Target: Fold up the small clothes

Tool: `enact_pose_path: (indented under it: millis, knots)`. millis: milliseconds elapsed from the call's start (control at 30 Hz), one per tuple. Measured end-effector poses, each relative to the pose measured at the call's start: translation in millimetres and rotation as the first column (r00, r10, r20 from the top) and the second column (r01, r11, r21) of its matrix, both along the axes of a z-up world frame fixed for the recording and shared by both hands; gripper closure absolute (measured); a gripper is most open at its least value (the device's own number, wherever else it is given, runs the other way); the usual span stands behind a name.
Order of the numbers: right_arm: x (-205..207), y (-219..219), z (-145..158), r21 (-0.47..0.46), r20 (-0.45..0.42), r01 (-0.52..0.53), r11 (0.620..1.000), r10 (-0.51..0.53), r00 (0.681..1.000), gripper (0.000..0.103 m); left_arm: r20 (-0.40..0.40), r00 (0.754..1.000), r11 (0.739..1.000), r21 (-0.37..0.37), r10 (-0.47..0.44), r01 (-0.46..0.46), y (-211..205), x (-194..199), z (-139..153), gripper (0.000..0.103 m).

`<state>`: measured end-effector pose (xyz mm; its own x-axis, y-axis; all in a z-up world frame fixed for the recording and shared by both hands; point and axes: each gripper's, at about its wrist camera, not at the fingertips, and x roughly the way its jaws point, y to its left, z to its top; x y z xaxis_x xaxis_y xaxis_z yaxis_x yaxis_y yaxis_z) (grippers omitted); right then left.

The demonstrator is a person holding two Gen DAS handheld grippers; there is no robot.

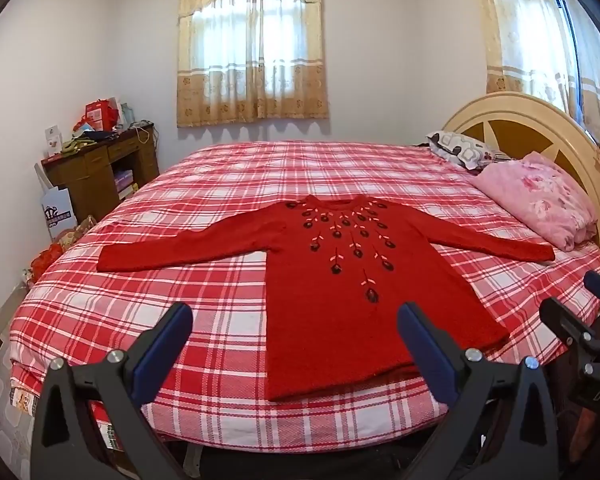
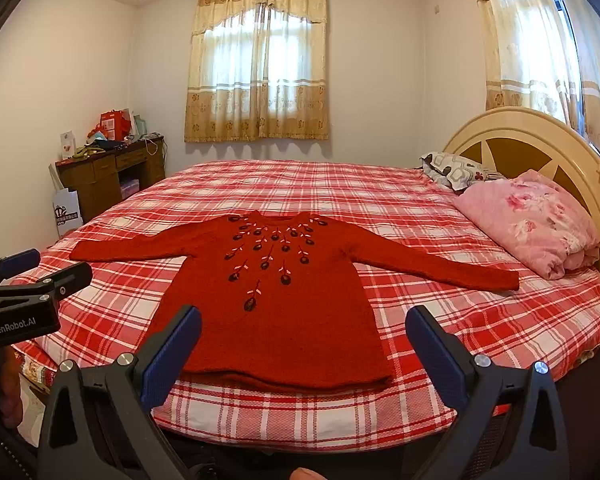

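Observation:
A small red knit sweater with dark flower embroidery lies flat, face up, on the red plaid bed, both sleeves spread out and the hem toward me. It also shows in the right wrist view. My left gripper is open and empty, held short of the bed's near edge, in front of the hem's left part. My right gripper is open and empty, in front of the hem. The right gripper shows at the right edge of the left view, and the left gripper at the left edge of the right view.
A pink floral folded quilt and a patterned pillow lie at the cream headboard on the right. A brown desk with clutter stands at the far left by the wall. Curtained windows are behind the bed.

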<state>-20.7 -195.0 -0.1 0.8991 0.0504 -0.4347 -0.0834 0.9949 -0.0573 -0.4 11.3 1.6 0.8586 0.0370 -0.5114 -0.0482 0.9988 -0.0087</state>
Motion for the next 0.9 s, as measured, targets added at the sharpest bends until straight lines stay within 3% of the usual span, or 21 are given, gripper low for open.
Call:
enact_pose_path:
  millis: [900]
  knots:
    - [-0.2, -1.9, -0.5, 0.018, -0.008, -0.013, 1.000, 0.014, 1.000, 0.001, -0.002, 1.000, 1.000, -0.008, -0.002, 0.002, 0.6, 1.2, 0.8, 0.000]
